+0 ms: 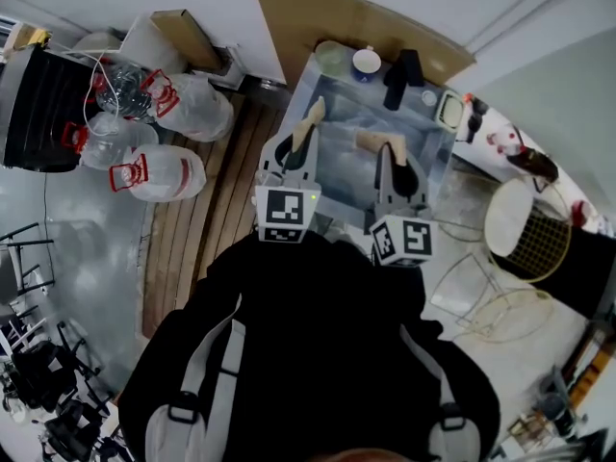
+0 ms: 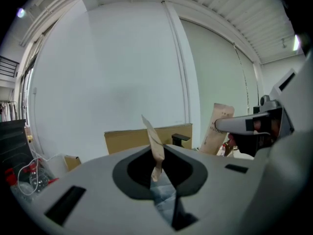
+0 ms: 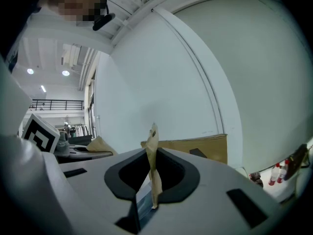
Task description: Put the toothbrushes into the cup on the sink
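Both grippers are held up over the metal sink (image 1: 438,157), each with a toothbrush in a brown paper packet. My left gripper (image 1: 300,147) is shut on one packet (image 1: 311,118), which sticks up between the jaws in the left gripper view (image 2: 155,146). My right gripper (image 1: 393,160) is shut on the other packet (image 1: 378,142), seen edge-on in the right gripper view (image 3: 153,165). A white cup (image 1: 366,62) and a pale green cup (image 1: 332,58) stand on the sink's far rim, beyond both grippers. The brushes themselves are hidden by the paper.
A black object (image 1: 404,75) stands by the cups. A cardboard panel (image 1: 356,15) leans behind the sink. Water jugs with red handles (image 1: 159,173) and a black crate (image 1: 43,109) lie at left. A white wire basket (image 1: 527,227) stands at right.
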The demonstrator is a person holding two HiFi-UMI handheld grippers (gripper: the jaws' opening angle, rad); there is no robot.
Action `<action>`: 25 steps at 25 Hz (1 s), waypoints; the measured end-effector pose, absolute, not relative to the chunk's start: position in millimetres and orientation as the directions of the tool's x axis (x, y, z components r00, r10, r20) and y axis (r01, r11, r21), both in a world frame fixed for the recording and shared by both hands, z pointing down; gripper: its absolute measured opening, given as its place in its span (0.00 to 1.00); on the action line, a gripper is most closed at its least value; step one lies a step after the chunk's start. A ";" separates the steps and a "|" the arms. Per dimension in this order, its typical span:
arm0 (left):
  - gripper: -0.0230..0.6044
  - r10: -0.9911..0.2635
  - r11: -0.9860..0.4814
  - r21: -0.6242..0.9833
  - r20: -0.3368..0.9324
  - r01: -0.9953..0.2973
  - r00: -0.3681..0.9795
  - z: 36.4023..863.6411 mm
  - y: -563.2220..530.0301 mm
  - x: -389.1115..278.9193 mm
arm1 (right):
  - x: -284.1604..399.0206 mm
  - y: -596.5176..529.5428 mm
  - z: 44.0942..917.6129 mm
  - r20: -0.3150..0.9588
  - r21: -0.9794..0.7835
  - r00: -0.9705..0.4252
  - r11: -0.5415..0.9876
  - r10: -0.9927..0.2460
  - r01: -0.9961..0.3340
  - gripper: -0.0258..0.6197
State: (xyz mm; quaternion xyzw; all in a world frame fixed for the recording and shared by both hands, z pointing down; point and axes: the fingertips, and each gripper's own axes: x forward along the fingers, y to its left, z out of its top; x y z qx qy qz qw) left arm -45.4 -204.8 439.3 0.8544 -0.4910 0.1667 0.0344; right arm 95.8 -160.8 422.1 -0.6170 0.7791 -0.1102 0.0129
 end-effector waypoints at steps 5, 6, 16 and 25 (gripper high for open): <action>0.09 -0.807 -0.544 -0.111 0.340 -0.832 0.482 441.0 -237.1 -42.5 | 94.7 -171.4 423.3 0.122 -0.176 -0.222 0.200 -0.967 -0.964 0.09; 0.09 -0.804 -0.549 -0.118 0.345 -0.827 0.484 442.2 -243.9 -41.9 | 94.5 -173.7 423.9 0.122 -0.175 -0.220 0.197 -0.968 -0.965 0.09; 0.09 -0.815 -0.552 -0.179 0.319 -0.814 0.483 430.6 -308.2 -38.0 | 91.9 -186.3 428.6 0.131 -0.160 -0.192 0.171 -0.973 -0.972 0.09; 0.09 -0.799 -0.581 -0.207 0.324 -0.787 0.506 437.7 -353.6 -17.7 | 98.4 -191.7 433.4 0.140 -0.158 -0.163 0.140 -0.977 -0.977 0.09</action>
